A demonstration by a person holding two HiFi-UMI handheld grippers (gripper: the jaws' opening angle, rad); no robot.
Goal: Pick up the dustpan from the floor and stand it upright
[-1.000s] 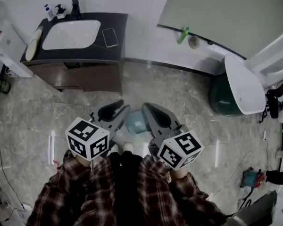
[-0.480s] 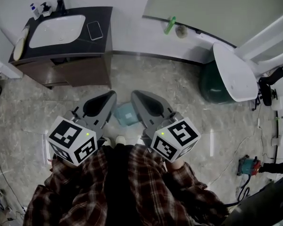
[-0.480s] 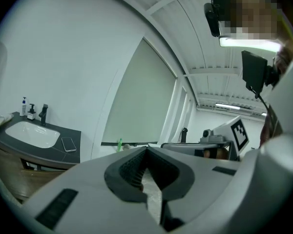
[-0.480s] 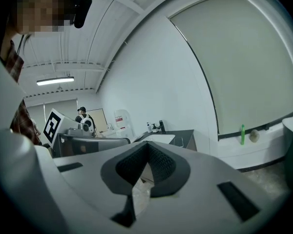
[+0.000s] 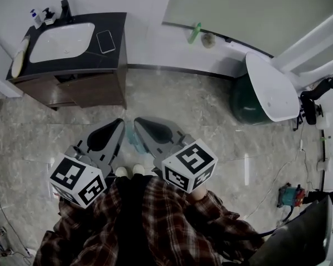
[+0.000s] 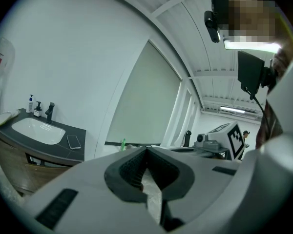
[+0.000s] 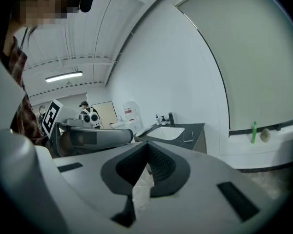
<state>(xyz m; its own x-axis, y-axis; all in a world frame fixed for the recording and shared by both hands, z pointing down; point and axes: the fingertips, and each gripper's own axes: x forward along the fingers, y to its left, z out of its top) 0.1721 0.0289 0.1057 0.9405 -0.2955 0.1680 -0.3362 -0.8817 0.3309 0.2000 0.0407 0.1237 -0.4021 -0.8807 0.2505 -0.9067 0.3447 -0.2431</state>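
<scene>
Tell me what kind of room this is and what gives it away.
Most likely a bathroom or washroom: a white sink set in a dark vanity counter, soap bottles next to the tap, and a glossy stone-tile floor.

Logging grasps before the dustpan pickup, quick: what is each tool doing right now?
Left tool: closed, nothing between its jaws.
Right tool: closed, nothing between its jaws.

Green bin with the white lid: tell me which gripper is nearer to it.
Right. The right gripper lies left of the green bin in the head view; the left gripper sits farther left, beyond it.
</scene>
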